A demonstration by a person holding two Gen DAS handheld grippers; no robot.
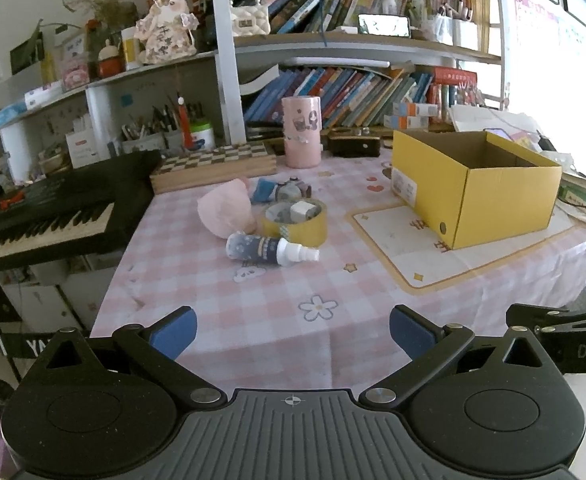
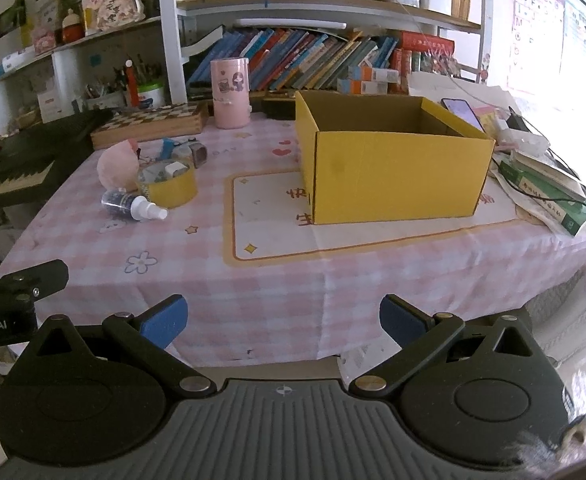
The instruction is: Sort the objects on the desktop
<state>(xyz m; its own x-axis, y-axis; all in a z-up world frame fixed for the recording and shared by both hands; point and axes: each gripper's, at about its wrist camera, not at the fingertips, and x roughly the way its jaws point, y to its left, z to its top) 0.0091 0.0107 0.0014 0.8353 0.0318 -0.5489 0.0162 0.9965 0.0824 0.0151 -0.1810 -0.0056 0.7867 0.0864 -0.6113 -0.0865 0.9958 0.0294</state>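
Note:
A cluster of small objects lies on the pink checked tablecloth: a spray bottle [image 1: 271, 250] [image 2: 133, 204] on its side, a yellow tape roll [image 1: 296, 222] [image 2: 168, 184] with a small white block inside, a pink plush [image 1: 225, 210] [image 2: 117, 166] and a small watch-like item [image 1: 291, 190] [image 2: 197, 154]. An open yellow cardboard box [image 1: 477, 184] [image 2: 393, 160] stands to their right. My left gripper [image 1: 293, 330] is open and empty near the table's front edge. My right gripper [image 2: 283, 320] is open and empty, in front of the box.
A pink cylinder container [image 1: 301, 132] [image 2: 230, 92] and a checkered wooden box [image 1: 217, 164] stand at the back. A keyboard piano [image 1: 41, 216] is left of the table. Books and a phone [image 2: 463, 114] lie right of the box. Shelves of books rise behind.

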